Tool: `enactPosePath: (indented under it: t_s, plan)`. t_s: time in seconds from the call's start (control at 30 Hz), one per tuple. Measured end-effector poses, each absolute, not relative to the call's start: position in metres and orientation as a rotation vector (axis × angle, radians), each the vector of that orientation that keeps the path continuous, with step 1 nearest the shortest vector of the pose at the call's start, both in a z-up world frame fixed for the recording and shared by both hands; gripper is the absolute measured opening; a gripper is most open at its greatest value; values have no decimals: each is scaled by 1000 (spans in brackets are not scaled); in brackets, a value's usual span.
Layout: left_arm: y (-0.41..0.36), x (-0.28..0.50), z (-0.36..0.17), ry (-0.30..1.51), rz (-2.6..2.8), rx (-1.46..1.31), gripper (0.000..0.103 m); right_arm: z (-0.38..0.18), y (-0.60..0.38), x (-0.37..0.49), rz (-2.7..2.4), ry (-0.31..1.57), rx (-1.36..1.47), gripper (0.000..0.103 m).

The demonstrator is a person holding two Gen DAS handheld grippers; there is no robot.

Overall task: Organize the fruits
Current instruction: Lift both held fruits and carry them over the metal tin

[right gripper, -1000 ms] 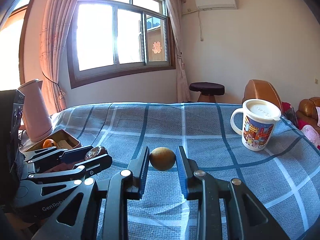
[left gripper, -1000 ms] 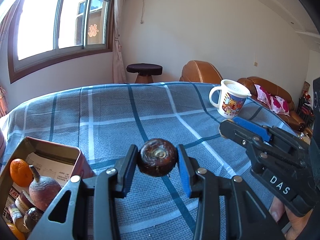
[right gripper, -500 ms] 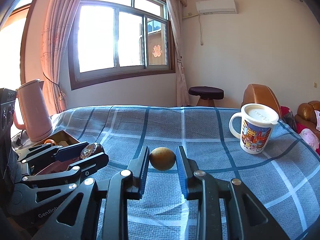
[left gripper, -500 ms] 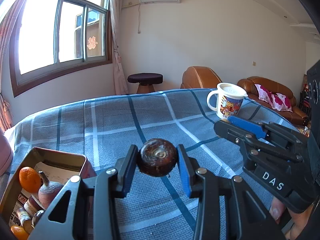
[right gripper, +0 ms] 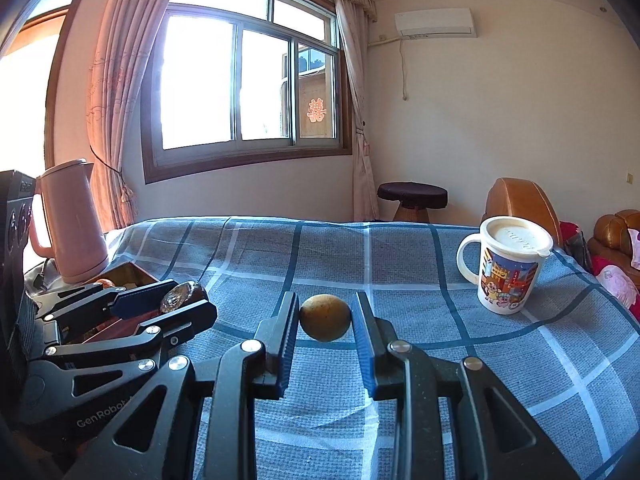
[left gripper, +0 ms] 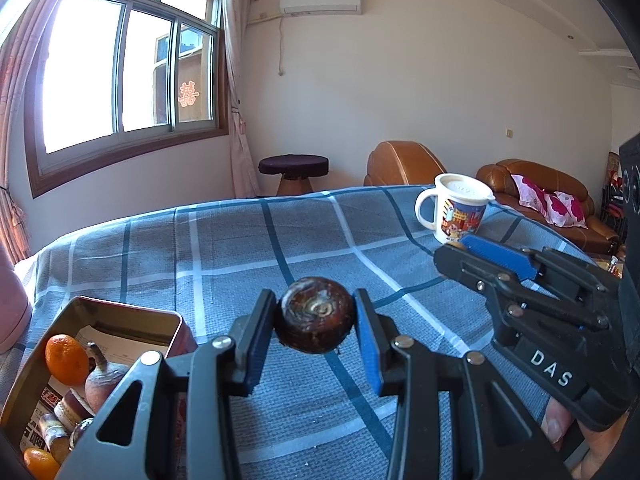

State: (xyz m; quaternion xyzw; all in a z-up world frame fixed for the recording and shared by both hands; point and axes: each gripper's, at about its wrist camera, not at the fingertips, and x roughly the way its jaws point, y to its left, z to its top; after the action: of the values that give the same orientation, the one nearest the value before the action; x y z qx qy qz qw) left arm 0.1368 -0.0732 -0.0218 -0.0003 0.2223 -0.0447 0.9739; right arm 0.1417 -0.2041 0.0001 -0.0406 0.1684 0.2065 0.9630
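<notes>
From the left wrist view we've got the left gripper (left gripper: 316, 322) clamped on a dark brown fruit (left gripper: 316, 320), round, glossy, with a pale swirl at its crown, held above the blue plaid cloth (left gripper: 240, 248). Down left sits the metal tin (left gripper: 120, 312), thin shiny walls, holding an orange (left gripper: 66, 359), a pinkish fruit with a stem (left gripper: 102, 376) and printed paper. Compared with a second ago, the tin sits lower in the corner and the cartoon mug (left gripper: 456, 212) looks closer in. Loads of bare cloth between tin and mug.

Right wrist view: our right gripper (right gripper: 325, 318) is closed on a small yellowish-brown fruit (right gripper: 325, 317), matte and oval, off the cloth. A pink kettle (right gripper: 72, 220) stands at the table's left edge, behind the tin. The view is much as before, mug (right gripper: 508, 268) slightly nearer.
</notes>
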Motion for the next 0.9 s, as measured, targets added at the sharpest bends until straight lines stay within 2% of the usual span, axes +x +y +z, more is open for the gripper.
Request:
enactPosePath:
  t_s: [0.9]
  plan:
    - [-77, 123, -18, 402, -72, 32, 41, 2, -204, 128, 414, 288, -97, 29]
